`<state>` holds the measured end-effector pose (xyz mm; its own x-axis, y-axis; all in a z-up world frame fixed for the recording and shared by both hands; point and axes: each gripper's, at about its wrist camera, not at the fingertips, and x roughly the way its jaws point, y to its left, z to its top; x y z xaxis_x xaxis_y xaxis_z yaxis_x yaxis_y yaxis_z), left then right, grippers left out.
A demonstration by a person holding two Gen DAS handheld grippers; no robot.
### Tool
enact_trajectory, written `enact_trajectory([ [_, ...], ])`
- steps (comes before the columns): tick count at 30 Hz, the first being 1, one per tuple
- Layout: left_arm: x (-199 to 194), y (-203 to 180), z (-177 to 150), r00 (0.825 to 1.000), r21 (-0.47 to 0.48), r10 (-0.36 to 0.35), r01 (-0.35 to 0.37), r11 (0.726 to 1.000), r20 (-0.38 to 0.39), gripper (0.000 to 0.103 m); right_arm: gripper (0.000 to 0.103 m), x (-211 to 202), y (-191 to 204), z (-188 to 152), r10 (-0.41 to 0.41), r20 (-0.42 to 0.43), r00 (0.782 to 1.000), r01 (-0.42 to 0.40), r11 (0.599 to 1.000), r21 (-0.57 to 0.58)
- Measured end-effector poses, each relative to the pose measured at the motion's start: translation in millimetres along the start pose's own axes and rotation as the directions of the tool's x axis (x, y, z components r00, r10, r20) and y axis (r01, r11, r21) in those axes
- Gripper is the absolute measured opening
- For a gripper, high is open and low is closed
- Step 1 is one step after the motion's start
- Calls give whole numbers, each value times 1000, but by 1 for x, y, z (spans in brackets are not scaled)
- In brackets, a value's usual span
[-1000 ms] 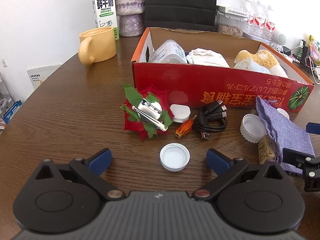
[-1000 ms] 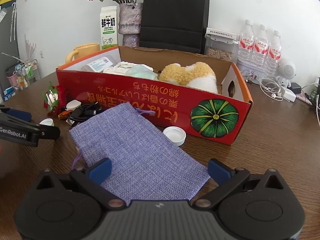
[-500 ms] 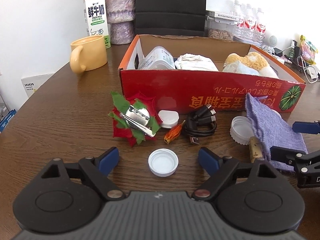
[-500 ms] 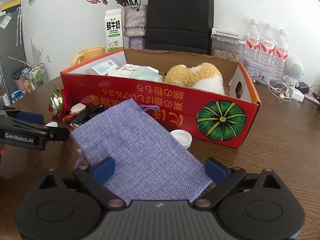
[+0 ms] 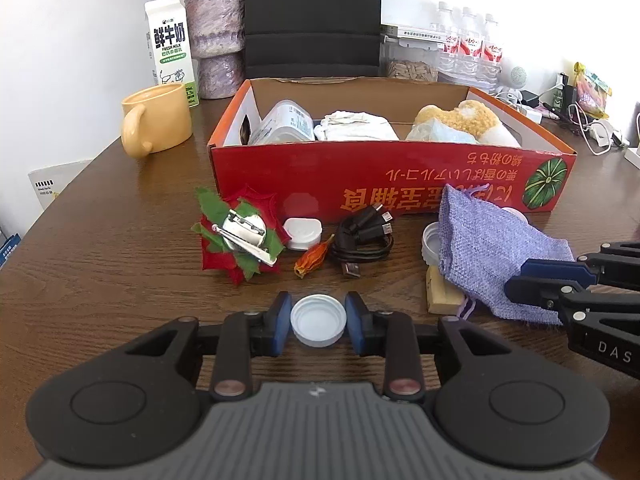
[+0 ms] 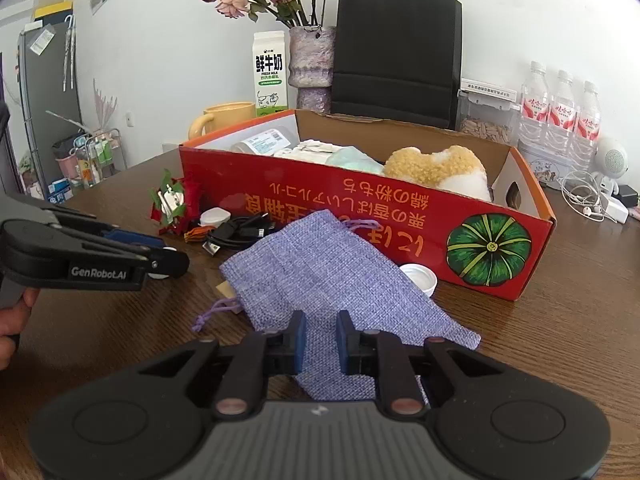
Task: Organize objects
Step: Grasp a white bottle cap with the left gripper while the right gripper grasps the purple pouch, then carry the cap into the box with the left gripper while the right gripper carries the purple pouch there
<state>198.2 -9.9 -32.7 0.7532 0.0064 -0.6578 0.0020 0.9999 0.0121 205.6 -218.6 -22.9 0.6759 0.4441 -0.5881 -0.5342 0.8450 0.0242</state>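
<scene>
Cap (image 5: pixel 318 320) and pouch (image 6: pixel 320 276) are the two loose items now being taken: a second ago both sets of tongs stood wide, and both have since narrowed sharply. The left gripper (image 5: pixel 318 326) has its jaws closing on the white cap, which lies open side up on the table (image 5: pixel 100 264); the blue pads sit at its rim, so I read it as gripped or nearly so. The right gripper (image 6: pixel 318 344) is closing on the near edge of the purple pouch, the weave caught between its pads. Both pickups look just begun, and the likely next step is a lift into the red box (image 5: pixel 392 184), which stands just behind and already holds a bottle (image 5: pixel 286 124), a cloth (image 5: pixel 354 126) and a plush toy (image 5: pixel 460 120). Left on the table before the box are a red-green brooch (image 5: pixel 240 240), a small white case (image 5: pixel 302 232), a black cable (image 5: pixel 362 238), an orange scrap (image 5: pixel 314 260), a wooden block (image 5: pixel 440 294) partly under the pouch, and another cap (image 6: pixel 418 276) against the box. The box's front wall must be cleared, and the limp pouch may drag the block or second cap as it rises.
</scene>
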Motion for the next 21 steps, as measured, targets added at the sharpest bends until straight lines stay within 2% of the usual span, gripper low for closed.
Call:
enact_trajectory([
  [1,-1,0,-1,1000,-1,2,-2,1000,-2,31,22,-1,-2,0,-2,7,1000,2,1000,14],
  [2,-1,1,-1,1000,-1,3,-3,1000,-3,31,39,-2,-5,1,-6,12,1000,6,1000,26],
  [3,-2,1,-2,1000,-2,3,-3,1000,-3,31,67,-4,-7,2,-10,21,1000,9,999,35],
  [5,-3,3,-2,1000,-4,3,-3,1000,-4,32,97,-6,-8,5,-20,40,999,19,999,29],
  [9,-3,5,-2,1000,-7,6,-6,1000,-6,34,103,-1,-12,11,-21,23,1000,21,1000,1],
  [12,-2,6,-1,1000,-9,11,-11,1000,-7,38,103,7,-14,13,-13,-8,1000,12,1000,-9],
  [19,0,12,-1,999,-29,32,-33,999,-8,58,103,27,-18,12,4,-61,998,-4,1000,-5],
  [21,2,14,-1,999,-37,38,-39,999,-12,69,103,27,-19,12,4,-63,998,-5,1000,-6],
])
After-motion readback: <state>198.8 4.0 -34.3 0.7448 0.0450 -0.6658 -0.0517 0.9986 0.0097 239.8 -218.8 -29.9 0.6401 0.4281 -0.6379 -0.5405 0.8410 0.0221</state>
